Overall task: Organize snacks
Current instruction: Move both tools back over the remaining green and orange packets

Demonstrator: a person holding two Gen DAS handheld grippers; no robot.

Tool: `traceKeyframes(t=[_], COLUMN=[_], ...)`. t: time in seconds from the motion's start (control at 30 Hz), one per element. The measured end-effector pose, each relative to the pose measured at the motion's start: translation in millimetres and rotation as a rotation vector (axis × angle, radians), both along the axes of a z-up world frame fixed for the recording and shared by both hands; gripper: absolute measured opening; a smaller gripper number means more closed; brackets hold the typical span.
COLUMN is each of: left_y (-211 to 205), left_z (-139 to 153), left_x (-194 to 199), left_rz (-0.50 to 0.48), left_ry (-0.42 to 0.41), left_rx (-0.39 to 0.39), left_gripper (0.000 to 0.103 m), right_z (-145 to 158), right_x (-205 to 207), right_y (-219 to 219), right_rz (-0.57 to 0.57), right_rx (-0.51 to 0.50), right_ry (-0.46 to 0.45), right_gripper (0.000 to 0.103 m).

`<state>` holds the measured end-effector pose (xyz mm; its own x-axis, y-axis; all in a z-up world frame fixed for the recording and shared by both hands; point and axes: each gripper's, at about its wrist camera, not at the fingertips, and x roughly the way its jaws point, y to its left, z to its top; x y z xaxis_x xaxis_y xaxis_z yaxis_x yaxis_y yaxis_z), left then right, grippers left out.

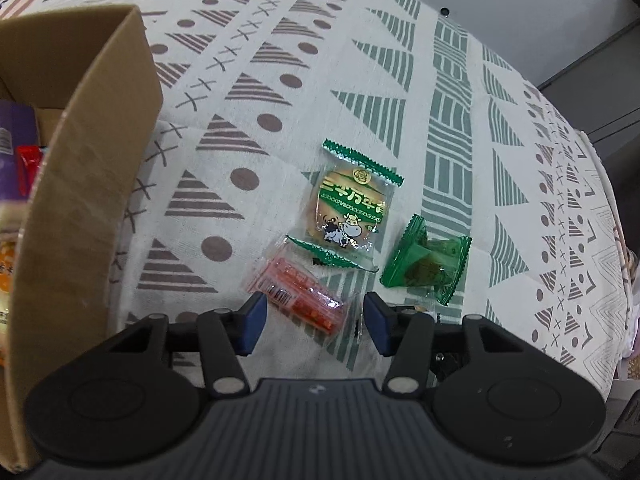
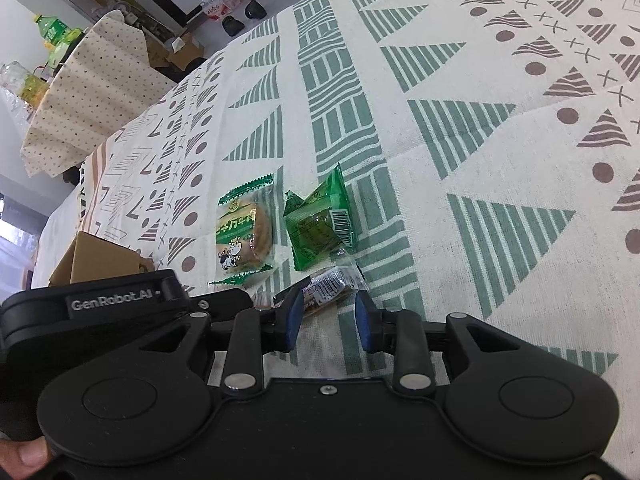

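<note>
- Left gripper (image 1: 314, 322): black two-finger tool with blue pads (image 1: 251, 322), jaws spread wide and gripping nothing, held low over the patterned cloth.
- Red snack in clear wrapper (image 1: 302, 298): a flat packet with a barcode label, lying on the cloth just ahead of the left jaws and reaching partly into the gap between them; its near end sits closer to the right-hand pad. No pad touches it, as far as the left wrist view shows.
- Round biscuit in a clear packet with green zigzag ends and a cartoon cow (image 1: 350, 208): lies flat just beyond the red snack, its lower sealed edge beside or slightly over that wrapper.
- Green foil-wrapped snack (image 1: 426, 266): a crumpled pouch, to the right of the biscuit packet and apart from it.
- Brown cardboard box (image 1: 86, 184): open-topped, at the left of the left wrist view, with purple, red and orange packets inside.
- Right gripper (image 2: 327, 318): same build, jaws spread, nothing pinched.
- Dark snack in clear wrapper with a barcode (image 2: 330, 286): lies on the cloth directly ahead of the right jaws, at the mouth of the gap; contact with the left-hand pad cannot be told.
- Tablecloth (image 2: 500, 140): cream fabric printed with green and brown striped triangles, dots and crosses, bearing all the loose snacks.
</note>
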<state>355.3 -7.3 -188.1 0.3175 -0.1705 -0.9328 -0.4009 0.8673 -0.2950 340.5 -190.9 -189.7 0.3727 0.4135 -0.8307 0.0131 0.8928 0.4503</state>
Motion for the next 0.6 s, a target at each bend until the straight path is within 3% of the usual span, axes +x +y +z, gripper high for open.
traceKeyframes(t=[0.23,0.6], left_y=[2.2,10.7], left_z=[-4.6,-5.4], left_x=[1.7,-1.1], left_rz=[0.048,0.048], left_ry=[-0.007,0.014], left_rx=[0.082,0.108], left_gripper=[0.053,0.053], right_z=[-0.5,-1.4], right_x=[6.5,7.8], right_y=[6.2,21.8], right_rz=[-0.004,0.001], right_rx=[-0.013,-0.094], right_ry=[-0.003,-0.021], right_gripper=[0.048,0.047])
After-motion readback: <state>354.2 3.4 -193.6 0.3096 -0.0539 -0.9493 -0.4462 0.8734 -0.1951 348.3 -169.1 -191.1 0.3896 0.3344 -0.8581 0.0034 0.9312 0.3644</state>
